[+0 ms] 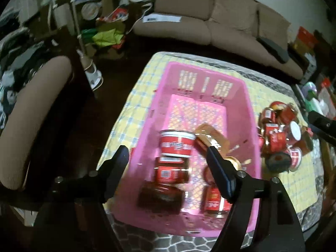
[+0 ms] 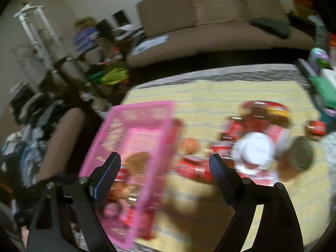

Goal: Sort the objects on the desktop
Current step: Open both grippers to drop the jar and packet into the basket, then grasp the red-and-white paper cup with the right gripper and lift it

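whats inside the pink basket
The basket holds a red tub, several red-labelled jars and a gold-lidded jar. The left tool's finger covers part of them.

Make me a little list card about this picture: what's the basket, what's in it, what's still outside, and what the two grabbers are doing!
basket: pink basket on a yellow checked cloth
inside: several red-labelled jars and a white-rimmed red tub
outside: pile of red jars beside the basket
left gripper: open, above the basket, holding nothing
right gripper: open, empty; view blurred
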`<state>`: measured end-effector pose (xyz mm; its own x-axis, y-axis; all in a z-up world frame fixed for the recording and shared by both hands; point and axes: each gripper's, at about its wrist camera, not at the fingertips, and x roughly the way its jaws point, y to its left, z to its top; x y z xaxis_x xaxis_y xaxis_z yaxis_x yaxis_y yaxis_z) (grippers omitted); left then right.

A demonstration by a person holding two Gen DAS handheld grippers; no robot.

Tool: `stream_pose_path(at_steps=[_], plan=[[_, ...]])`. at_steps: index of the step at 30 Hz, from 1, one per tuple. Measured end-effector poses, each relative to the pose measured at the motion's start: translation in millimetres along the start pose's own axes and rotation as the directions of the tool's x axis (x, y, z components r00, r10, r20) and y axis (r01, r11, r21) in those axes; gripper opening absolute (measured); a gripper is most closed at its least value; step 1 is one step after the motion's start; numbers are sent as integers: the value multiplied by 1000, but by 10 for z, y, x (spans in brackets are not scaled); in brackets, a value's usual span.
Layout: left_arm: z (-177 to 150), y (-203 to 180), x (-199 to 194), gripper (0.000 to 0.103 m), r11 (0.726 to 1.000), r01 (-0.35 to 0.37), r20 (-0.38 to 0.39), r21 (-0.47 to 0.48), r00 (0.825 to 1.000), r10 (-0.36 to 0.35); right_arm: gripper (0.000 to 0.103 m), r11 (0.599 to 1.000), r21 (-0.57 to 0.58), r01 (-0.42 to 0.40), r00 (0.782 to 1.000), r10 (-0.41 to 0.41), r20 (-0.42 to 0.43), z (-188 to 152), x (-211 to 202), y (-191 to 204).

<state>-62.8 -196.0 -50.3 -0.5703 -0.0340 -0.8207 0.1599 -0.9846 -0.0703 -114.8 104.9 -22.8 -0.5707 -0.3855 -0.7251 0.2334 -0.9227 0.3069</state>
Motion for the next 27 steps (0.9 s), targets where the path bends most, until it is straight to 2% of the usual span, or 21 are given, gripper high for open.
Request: stream_pose_path(at_steps=[6,9,13,16,20,24,27], plan=[[-9,-411,4,89,997,-4,-8,71,1000,5,90,984,72,163,987,-161,-31,-150,-103,-669],[-17,-615,-16,92,995,-20,1,98,1000,20,90,964,106,243,967,-233,-100,-306,-60,-991],[-27,-906,-79,98,993,8,21,122,1000,-10,90,945,100,310,943,-293,-156,-450,6,-1197],[-50,-1120,-114,99,988,68,19,135,997,-71,90,940,76,333,929,-313,-197,-525,92,-1262],[-59,-1376,-141,99,981,138,13,135,990,-141,89,935,30,353,918,-341,-202,-614,272,-1252],[-110,-1613,-155,99,975,135,27,175,990,-141,83,938,-28,346,912,-344,-226,-672,470,-1214],[-149,-1721,-133,99,972,101,27,211,994,-109,80,952,-11,307,928,-301,-218,-663,543,-1220]])
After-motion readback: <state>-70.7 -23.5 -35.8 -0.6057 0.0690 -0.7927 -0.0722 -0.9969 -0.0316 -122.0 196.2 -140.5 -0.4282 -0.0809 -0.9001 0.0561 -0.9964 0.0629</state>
